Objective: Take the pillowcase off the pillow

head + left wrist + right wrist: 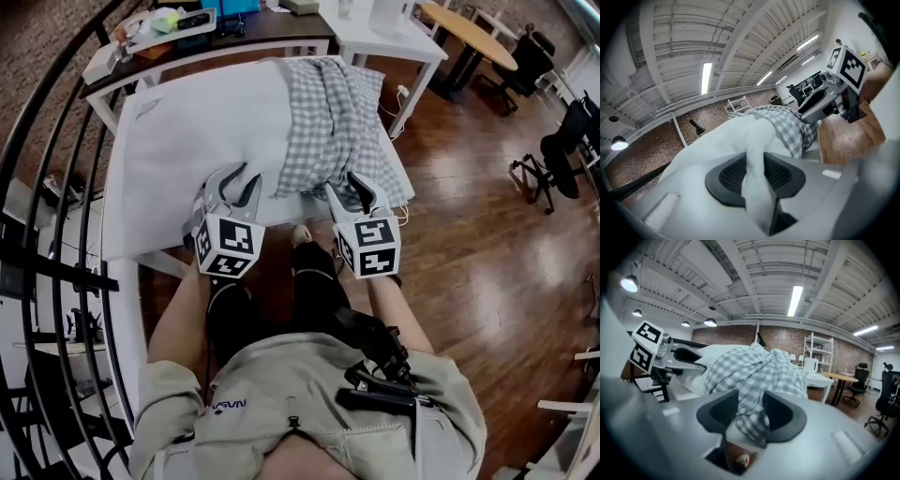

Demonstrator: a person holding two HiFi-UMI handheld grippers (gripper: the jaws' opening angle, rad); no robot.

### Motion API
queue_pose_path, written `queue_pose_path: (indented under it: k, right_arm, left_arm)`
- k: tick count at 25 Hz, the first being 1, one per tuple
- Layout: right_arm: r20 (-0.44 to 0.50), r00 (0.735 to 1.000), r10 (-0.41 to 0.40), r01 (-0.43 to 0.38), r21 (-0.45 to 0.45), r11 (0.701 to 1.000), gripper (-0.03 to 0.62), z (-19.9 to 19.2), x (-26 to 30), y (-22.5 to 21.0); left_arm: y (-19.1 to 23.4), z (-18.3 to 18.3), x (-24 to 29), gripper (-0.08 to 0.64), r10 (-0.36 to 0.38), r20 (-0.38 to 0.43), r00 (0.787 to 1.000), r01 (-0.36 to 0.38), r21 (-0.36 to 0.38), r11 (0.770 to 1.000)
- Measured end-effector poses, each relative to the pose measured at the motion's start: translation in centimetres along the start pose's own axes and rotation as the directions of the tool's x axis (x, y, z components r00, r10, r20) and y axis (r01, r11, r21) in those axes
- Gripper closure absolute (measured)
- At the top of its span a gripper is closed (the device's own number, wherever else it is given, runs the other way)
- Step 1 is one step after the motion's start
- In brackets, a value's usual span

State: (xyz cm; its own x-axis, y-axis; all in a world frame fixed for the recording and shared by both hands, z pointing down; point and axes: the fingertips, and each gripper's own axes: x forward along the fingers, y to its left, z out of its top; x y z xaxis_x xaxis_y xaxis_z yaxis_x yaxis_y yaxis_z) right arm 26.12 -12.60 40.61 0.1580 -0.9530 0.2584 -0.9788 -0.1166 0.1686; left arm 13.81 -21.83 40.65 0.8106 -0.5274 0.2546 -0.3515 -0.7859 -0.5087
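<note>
Left claw (754, 164) pinches a fold of white pillow (202, 131); right claw (751, 406) gapes around checked pillowcase (328, 122).
Pillow lies on white surface (112, 239), pillowcase bunched over its right end, its near edge between right claw's spread pads, unclamped.

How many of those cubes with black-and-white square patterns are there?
2: a marker cube on the left gripper, a second cube on the right gripper. No others visible.

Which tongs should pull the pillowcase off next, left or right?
Right, likely: the right tongs straddle the checked pillowcase, jaws apart. The left tongs pinch the white pillow, anchoring it.
</note>
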Motion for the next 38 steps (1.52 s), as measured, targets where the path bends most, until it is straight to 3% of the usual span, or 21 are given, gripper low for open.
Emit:
queue_pose_path:
  k: [3,7,10,18,26,28,31,35,38]
  right_arm:
    - [-0.016,1.000,-0.020,0.019,-0.043,0.999,0.418,-0.1,1.2,0.4]
    - [-0.009,0.996,-0.087,0.086,-0.110,0.990,0.550,0.5,1.9,0.0]
    - [0.030,0.990,-0.140,0.143,-0.161,0.977,0.574,2.1,1.5,-0.9]
    - [0.133,0.939,-0.318,0.345,-0.340,0.875,0.581,7.5,-0.7,-6.7]
    - [0.005,0.867,-0.498,0.471,-0.334,0.816,0.584,1.5,0.0,-14.4]
    - [-0.074,0.854,-0.515,0.469,-0.316,0.825,0.584,-1.1,1.1,-16.8]
    - [-0.171,0.865,-0.472,0.410,-0.302,0.861,0.584,-4.3,2.8,-17.8]
    - [-0.227,0.881,-0.414,0.347,-0.283,0.894,0.584,-6.5,4.2,-16.9]
    - [-0.235,0.899,-0.369,0.323,-0.212,0.922,0.576,-7.2,3.7,-16.6]
  left_arm:
    - [0.5,1.2,-0.5,0.498,0.026,0.032,0.999,-0.025,-0.030,0.999]
    - [1.8,2.8,-1.6,0.518,0.034,0.098,0.995,-0.024,-0.101,0.995]
    - [4.0,4.7,-2.6,0.525,0.061,0.154,0.986,-0.040,-0.137,0.990]
    - [9.9,8.3,-3.9,0.541,0.138,0.218,0.966,-0.089,-0.219,0.972]
    - [9.6,6.3,-4.1,0.543,0.126,0.214,0.969,-0.067,-0.264,0.962]
    - [9.8,4.4,-4.3,0.545,0.137,0.194,0.971,-0.081,-0.272,0.959]
    - [7.9,3.5,-4.9,0.545,0.087,0.173,0.981,-0.048,-0.216,0.975]
    - [5.0,2.6,-4.4,0.539,0.022,0.151,0.988,0.002,-0.162,0.987]
    - [3.5,2.8,-4.9,0.472,-0.004,0.148,0.989,0.019,-0.100,0.995]
